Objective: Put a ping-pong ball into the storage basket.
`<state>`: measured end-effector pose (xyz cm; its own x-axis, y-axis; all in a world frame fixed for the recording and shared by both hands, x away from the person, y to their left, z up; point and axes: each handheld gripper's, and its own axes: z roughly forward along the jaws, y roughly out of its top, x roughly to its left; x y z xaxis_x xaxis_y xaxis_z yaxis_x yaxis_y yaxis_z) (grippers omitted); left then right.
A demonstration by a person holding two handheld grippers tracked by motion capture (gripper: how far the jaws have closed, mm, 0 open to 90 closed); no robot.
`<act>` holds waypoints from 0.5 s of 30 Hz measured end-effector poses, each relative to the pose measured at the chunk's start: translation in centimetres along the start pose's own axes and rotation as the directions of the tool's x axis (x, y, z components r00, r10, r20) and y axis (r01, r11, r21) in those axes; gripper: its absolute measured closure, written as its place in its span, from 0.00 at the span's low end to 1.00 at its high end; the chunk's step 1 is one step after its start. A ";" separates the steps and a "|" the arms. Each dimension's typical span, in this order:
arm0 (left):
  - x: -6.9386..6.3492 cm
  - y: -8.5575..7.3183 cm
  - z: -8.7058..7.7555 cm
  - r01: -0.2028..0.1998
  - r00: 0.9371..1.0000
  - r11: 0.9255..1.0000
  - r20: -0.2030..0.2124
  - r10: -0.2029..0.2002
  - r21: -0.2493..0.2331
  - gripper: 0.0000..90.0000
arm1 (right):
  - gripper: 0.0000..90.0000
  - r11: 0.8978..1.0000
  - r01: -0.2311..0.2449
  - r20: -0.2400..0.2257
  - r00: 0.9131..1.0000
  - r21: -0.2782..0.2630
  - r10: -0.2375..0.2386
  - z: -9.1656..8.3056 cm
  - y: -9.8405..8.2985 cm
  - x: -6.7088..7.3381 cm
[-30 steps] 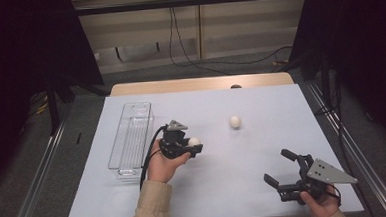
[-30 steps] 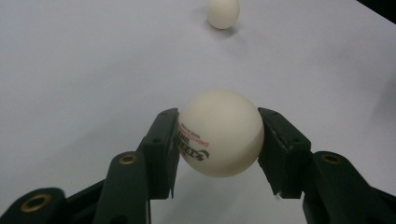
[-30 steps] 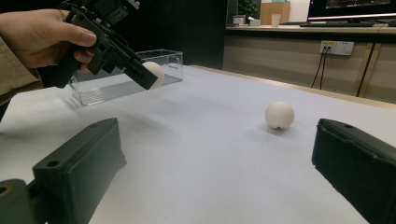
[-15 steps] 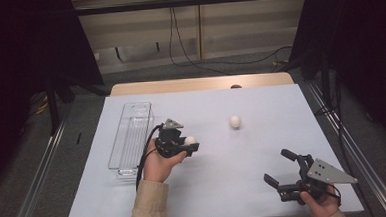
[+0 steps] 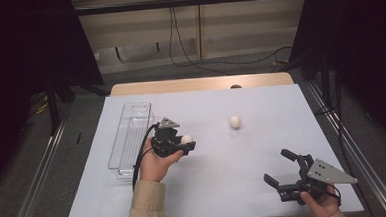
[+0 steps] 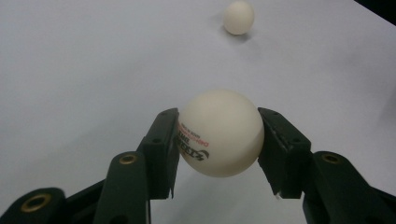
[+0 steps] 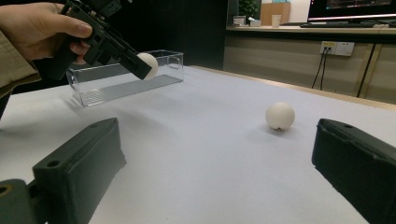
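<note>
Left gripper (image 5: 182, 141) sits left of centre in the high view, jaws closed on a white ball (image 6: 220, 133). In the left gripper view the ball is pinched at its widest line, one jaw pad on each side, with printed lettering facing down and left. A grip across the middle probably keeps a smooth round thing from squirting out. The ball hangs clear of the white table (image 5: 243, 151); its shadow lies below it, not touching.

A clear plastic tray (image 5: 130, 137) lies lengthwise at the left of the table, just beside the left gripper. It is long and narrow, so balls would sit in a row. Judgement: the held ball is meant for this tray, and the carry is partway, since the ball is beside the tray and not yet over it.

A second ball (image 5: 234, 121) rests on the table right of centre, well apart from both grippers. In the right gripper view it appears right of centre, between the two jaws but far ahead of them.

Right gripper (image 5: 280, 169) is at the lower right of the high view, jaws spread wide and holding nothing, resting low near the table edge. Judgement: it waits, already facing the loose ball.
</note>
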<state>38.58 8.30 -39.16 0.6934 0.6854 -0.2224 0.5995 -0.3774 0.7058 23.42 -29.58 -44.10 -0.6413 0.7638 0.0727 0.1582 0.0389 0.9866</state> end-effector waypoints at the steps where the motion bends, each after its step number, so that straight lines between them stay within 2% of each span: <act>1: 0.0 0.0 -0.1 0.001 1.000 1.000 -0.001 -0.001 -0.002 0.57 | 0.01 1.000 0.000 0.000 1.000 0.000 0.000 0.0 0.0 0.0; 15: 0.8 0.0 -1.2 0.013 1.000 1.000 -0.019 -0.013 -0.014 0.57 | 0.01 1.000 0.000 -0.001 1.000 -0.001 0.000 0.0 0.0 0.0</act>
<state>38.65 9.64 -38.52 0.6777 0.7022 -0.2183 0.6023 -0.3597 0.7126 23.41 -29.55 -44.07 -0.6421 0.7632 0.0723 0.1569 0.0385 0.9869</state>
